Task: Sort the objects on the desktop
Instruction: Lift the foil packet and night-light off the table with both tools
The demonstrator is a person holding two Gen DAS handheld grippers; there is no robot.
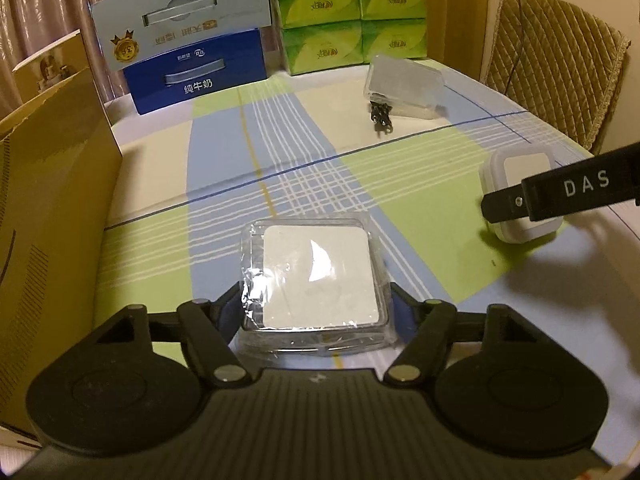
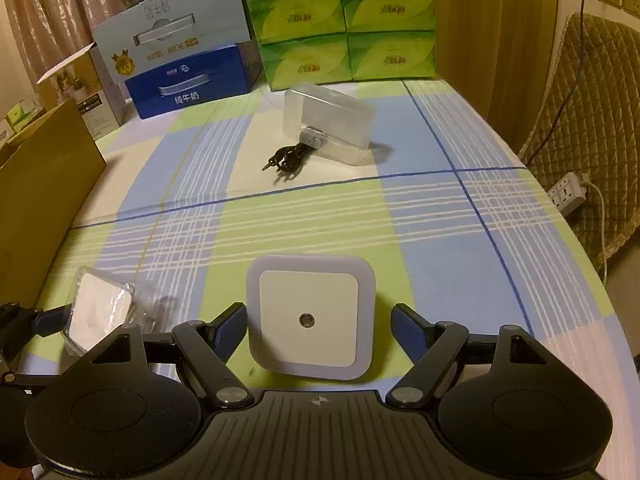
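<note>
A white square piece in clear plastic wrap (image 1: 316, 276) lies on the checked tablecloth (image 1: 320, 168). My left gripper (image 1: 316, 300) is shut on it, one fingertip against each side. In the right wrist view the same packet (image 2: 100, 312) shows at the lower left with a left finger against it. A white square night light (image 2: 310, 316) lies flat between the fingers of my right gripper (image 2: 319, 316). That gripper is open: the left pad sits close to the light and a gap shows at the right pad. One right finger (image 1: 560, 196) crosses the night light (image 1: 520, 164) in the left wrist view.
A clear plastic box (image 2: 328, 120) and a coiled black cable (image 2: 286, 160) lie farther back. A cardboard box (image 1: 52, 220) stands at the left. Milk cartons (image 1: 192, 72) and green tissue packs (image 1: 348, 12) line the back. A chair (image 1: 556, 72) and a power strip (image 2: 568, 194) are beyond the right edge.
</note>
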